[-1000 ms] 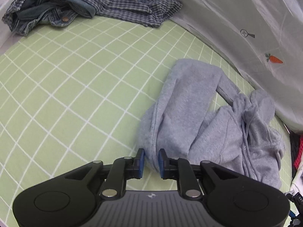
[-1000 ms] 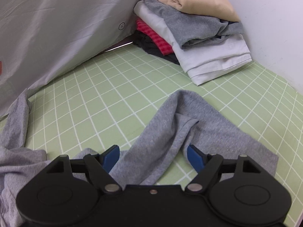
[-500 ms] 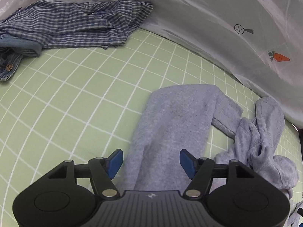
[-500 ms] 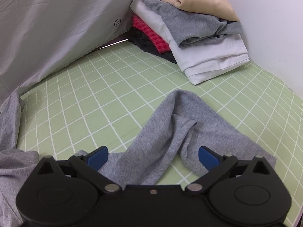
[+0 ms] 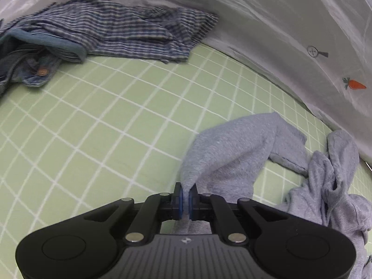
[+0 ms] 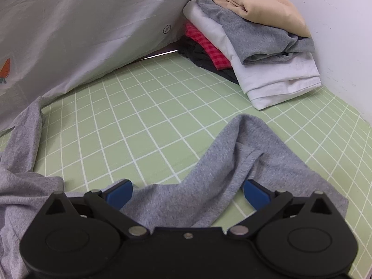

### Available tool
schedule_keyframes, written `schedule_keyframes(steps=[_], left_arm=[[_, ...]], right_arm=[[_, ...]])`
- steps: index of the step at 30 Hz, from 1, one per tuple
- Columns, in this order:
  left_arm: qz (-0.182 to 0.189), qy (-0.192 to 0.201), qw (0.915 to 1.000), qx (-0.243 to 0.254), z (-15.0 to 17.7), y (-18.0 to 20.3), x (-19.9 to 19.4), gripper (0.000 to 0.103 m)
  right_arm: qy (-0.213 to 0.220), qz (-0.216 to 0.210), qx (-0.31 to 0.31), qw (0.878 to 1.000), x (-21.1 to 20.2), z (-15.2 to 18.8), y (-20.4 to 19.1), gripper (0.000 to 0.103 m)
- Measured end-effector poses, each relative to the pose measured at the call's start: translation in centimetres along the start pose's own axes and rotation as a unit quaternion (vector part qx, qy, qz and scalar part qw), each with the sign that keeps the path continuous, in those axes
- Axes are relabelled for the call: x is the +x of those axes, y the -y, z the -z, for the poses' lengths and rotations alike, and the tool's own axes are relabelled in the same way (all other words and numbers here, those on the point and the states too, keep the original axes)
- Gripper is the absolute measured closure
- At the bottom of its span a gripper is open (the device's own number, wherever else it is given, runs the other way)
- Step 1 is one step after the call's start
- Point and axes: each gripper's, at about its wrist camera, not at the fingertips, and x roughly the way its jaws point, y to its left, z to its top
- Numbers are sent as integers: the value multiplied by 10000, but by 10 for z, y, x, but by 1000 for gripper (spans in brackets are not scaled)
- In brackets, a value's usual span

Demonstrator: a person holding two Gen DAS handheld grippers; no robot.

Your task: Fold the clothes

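Left wrist view: the left gripper (image 5: 185, 197) is pinching a fold of the grey hoodie (image 5: 234, 153) lying below the checked shirt (image 5: 121, 30); the right gripper (image 6: 187, 191) is gaping wide over its sleeve (image 6: 232, 162).

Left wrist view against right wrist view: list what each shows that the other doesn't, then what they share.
Only the left wrist view: a checked shirt on denim, and the left hand-held gripper shut on the grey hoodie.

Only the right wrist view: a folded stack of clothes, and the right hand-held gripper open over grey fabric.

Both: the green grid sheet and the carrot-print cloth.
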Motion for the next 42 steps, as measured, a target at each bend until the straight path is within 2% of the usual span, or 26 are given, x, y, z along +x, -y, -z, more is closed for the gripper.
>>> schedule_keyframes(steps=[6, 10, 11, 13, 14, 15, 16, 17, 18, 23, 28, 31, 37, 42], left_arm=[[-883, 233, 9943, -546, 21, -72, -57, 98], [-1003, -21, 9897, -1021, 50, -103, -74, 97], [-991, -63, 9888, -1111, 57, -105, -75, 92], [-986, -58, 9880, -1188, 67, -103, -77, 91], [-935, -15, 9895, -1101, 68, -96, -79, 84], [-869, 39, 9914, -981, 68, -88, -81, 72], [-804, 93, 9930, -859, 67, -79, -83, 66], [-712, 148, 9946, -741, 66, -69, -84, 53], [-590, 204, 9961, -627, 64, -57, -85, 46], [-74, 285, 9996, -5, 60, -1, -79, 30], [193, 118, 9983, 539, 65, 32, -69, 27], [83, 144, 9982, 576, 63, 30, -71, 24], [-727, 252, 9969, -186, 42, -21, -77, 24], [-670, 572, 9948, -503, 35, -40, -95, 24]], right_arm=[[15, -185, 16, 9998, -14, 15, 4, 0], [-96, -298, 98, 9995, -21, 30, 7, 0], [-136, -326, 124, 9993, -22, 34, 8, 0], [-233, -387, 164, 9988, -22, 40, 8, 0], [-259, -419, 182, 9986, -23, 42, 8, 0], [-273, -464, 210, 9983, -24, 44, 8, 0], [-286, -534, 265, 9978, -25, 44, 7, 0], [-305, -608, 331, 9971, -26, 44, 6, 0], [-336, -689, 409, 9962, -27, 44, 4, 0], [-557, -1094, 683, 9901, -31, 45, -13, 0], [-964, -1143, 564, 9871, -31, 50, -32, 0], [-1119, -1341, 767, 9816, -29, 54, -31, 2], [-1186, -1368, 975, 9786, -26, 54, -27, 2], [-1250, -1350, 1042, 9774, -24, 55, -25, 2]])
